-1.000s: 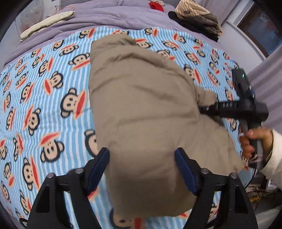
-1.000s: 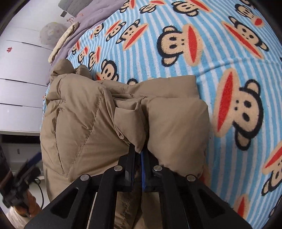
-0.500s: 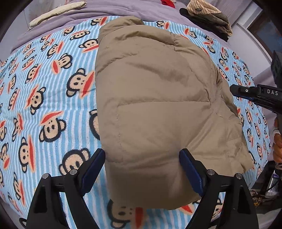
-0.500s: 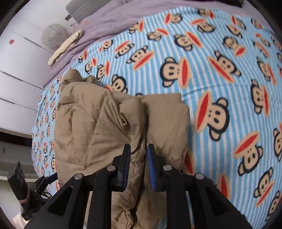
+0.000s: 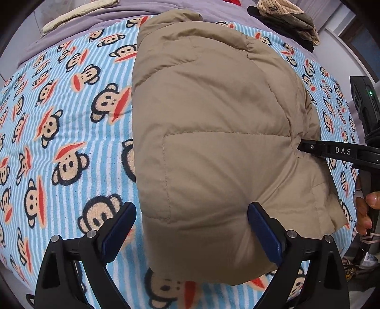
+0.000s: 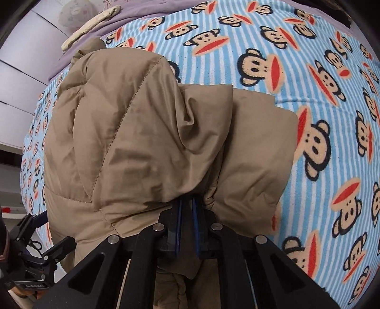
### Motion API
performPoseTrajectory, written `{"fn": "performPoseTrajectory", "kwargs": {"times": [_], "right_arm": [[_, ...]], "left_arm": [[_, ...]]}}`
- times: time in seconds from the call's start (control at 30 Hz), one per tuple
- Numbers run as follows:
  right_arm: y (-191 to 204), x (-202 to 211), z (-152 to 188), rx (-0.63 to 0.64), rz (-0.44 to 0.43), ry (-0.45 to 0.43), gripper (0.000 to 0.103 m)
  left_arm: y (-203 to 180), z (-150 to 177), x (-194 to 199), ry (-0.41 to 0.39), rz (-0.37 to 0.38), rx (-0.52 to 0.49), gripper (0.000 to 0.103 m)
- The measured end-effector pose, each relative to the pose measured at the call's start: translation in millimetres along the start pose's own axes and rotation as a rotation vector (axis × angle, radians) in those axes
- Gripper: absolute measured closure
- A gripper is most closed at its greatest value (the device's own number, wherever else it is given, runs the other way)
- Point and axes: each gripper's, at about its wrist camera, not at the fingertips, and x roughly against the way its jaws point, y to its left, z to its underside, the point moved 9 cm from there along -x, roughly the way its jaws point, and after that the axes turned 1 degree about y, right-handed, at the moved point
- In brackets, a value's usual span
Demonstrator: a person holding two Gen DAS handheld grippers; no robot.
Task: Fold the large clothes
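Note:
A tan puffer jacket (image 5: 209,133) lies folded on the monkey-print blanket (image 5: 59,123). My left gripper (image 5: 190,225) is open, its blue-padded fingers spread to either side of the jacket's near end. My right gripper (image 5: 301,145) comes in from the right and pinches a fold at the jacket's right edge. In the right wrist view the jacket (image 6: 142,133) bulges over the right gripper (image 6: 187,204), whose jaws stand nearly closed with fabric between them. The fingertips are buried in the cloth.
A purple sheet (image 5: 95,21) covers the far bed, with a cream rolled cloth (image 5: 78,14) on it and a pile of dark and striped clothes (image 5: 285,16) at the far right. White drawers (image 6: 21,78) stand beyond the bed's left side.
My right gripper let go of the jacket, opened a little, then closed on a fold at its right edge again. My left gripper stayed open and drew nearer over the jacket.

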Motion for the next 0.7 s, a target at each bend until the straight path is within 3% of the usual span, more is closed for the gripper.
{"fn": "performPoseTrajectory", "kwargs": {"times": [0.7], "right_arm": [[-4, 49, 27, -0.067, -0.009, 0.001, 0.093]], "left_arm": [[0, 7, 26, 0.001, -0.046, 0.017, 0.007]]}}
